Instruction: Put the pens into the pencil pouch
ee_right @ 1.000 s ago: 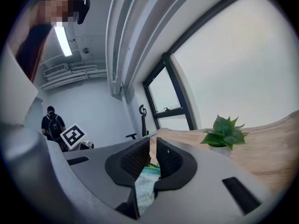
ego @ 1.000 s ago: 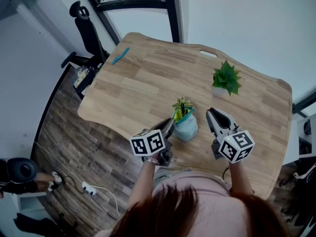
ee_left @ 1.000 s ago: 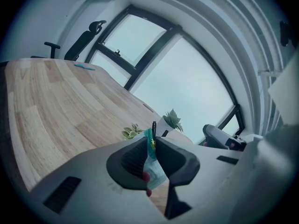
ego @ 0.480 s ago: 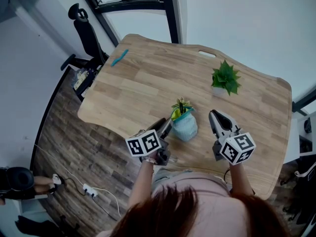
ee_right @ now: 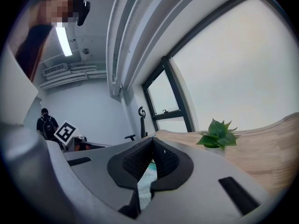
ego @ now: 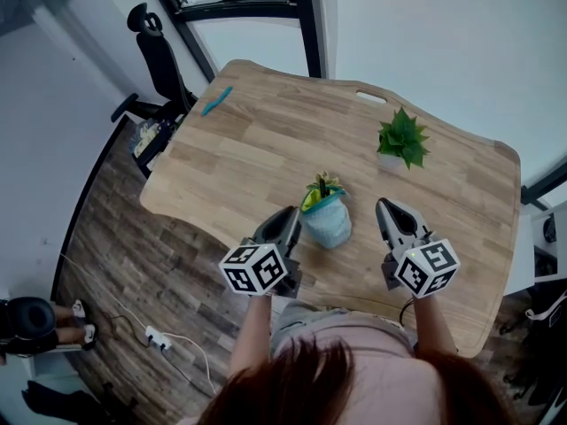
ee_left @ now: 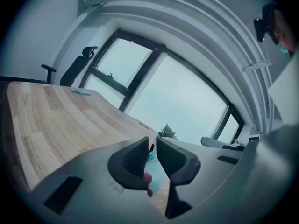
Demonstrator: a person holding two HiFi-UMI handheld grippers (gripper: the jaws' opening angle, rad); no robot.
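A light-blue pencil pouch (ego: 328, 223) stands upright near the table's front edge, with several pens (ego: 322, 187) sticking out of its open top. My left gripper (ego: 290, 213) hangs just left of the pouch, apart from it. Its jaws have just been closing and stand a narrow gap apart with nothing between them. In the left gripper view (ee_left: 153, 146) the pouch (ee_left: 156, 172) shows beyond the gap. My right gripper (ego: 387, 206) rests to the pouch's right. Its jaws have just closed, tip to tip on nothing (ee_right: 152, 146). A teal pen (ego: 215, 101) lies at the far left corner.
A small potted plant (ego: 403, 140) stands at the back right of the wooden table (ego: 257, 149). A black office chair (ego: 158, 51) is beyond the table's far left corner. A power strip (ego: 158, 336) lies on the floor at left.
My left gripper has pulled back from the pouch's rim, rising and coming toward me. The right gripper has stayed in place.
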